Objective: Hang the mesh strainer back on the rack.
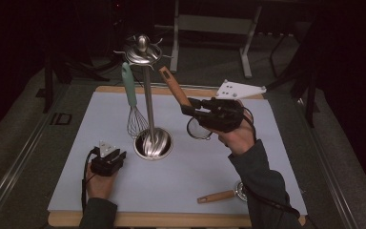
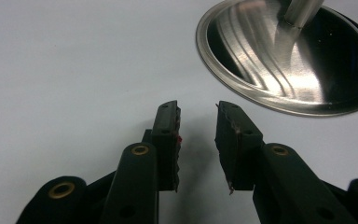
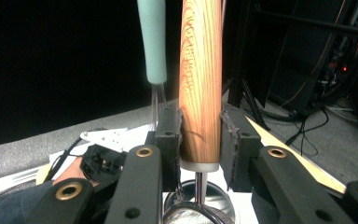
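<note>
A steel utensil stand (image 1: 147, 95) rises from a round base (image 1: 153, 143) in the middle of the white mat, with hooks at its top (image 1: 143, 51). A teal-handled whisk (image 1: 129, 88) hangs from one hook. My right gripper (image 1: 187, 106) is shut on the wooden handle (image 1: 174, 86) of a small mesh strainer (image 1: 199, 129), held off the mat to the right of the stand, handle tilted up toward the hooks. In the right gripper view both pads press on that handle (image 3: 200, 70), beside the whisk handle (image 3: 151, 42). My left gripper (image 2: 197, 112) rests open and holding nothing on the mat, near the base (image 2: 261, 70).
A second wooden-handled utensil (image 1: 217, 195) lies on the mat (image 1: 195, 171) near the front right edge, beside the right sleeve. The mat sits on a wooden board (image 1: 171, 220). A metal table frame (image 1: 212, 24) stands behind, on grey floor in dark surroundings.
</note>
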Demonstrator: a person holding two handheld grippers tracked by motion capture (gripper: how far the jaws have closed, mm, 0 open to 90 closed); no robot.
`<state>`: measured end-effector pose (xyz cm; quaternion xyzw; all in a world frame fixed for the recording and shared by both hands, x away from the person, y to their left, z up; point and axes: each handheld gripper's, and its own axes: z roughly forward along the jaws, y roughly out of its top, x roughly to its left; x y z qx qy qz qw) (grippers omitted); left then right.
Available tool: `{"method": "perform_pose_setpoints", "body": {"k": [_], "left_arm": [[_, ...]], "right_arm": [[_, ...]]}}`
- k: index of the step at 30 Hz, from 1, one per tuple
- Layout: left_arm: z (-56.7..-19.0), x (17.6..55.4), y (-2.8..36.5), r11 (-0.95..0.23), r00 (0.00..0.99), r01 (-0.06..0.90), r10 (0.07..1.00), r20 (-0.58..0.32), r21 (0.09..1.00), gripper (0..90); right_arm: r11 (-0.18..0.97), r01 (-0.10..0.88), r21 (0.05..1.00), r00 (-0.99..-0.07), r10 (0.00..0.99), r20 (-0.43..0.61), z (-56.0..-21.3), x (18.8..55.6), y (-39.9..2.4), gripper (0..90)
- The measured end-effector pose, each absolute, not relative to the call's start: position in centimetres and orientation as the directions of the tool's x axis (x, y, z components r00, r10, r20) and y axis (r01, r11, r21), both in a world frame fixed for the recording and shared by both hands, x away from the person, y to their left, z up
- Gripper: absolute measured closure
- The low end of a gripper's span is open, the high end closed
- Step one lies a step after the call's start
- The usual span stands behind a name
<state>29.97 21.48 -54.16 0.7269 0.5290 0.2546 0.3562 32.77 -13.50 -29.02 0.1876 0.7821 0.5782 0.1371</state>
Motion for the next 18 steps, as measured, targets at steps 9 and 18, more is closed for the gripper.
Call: {"method": "perform_pose_setpoints", "body": {"k": [9,18], "left_arm": [[-54.2,30.0,21.5,-0.187,0.311,0.587,0.950,-0.006,0.788,69.8],[-54.2,30.0,21.5,-0.186,0.311,0.587,0.950,-0.007,0.787,69.8]], "right_arm": [[0.247,0.087,0.965,-0.907,0.421,-0.026,-27.6,31.8,-12.5,71.3],[0.270,0.109,0.957,-0.897,0.441,-0.022,-28.5,32.9,-11.0,71.3]]}}
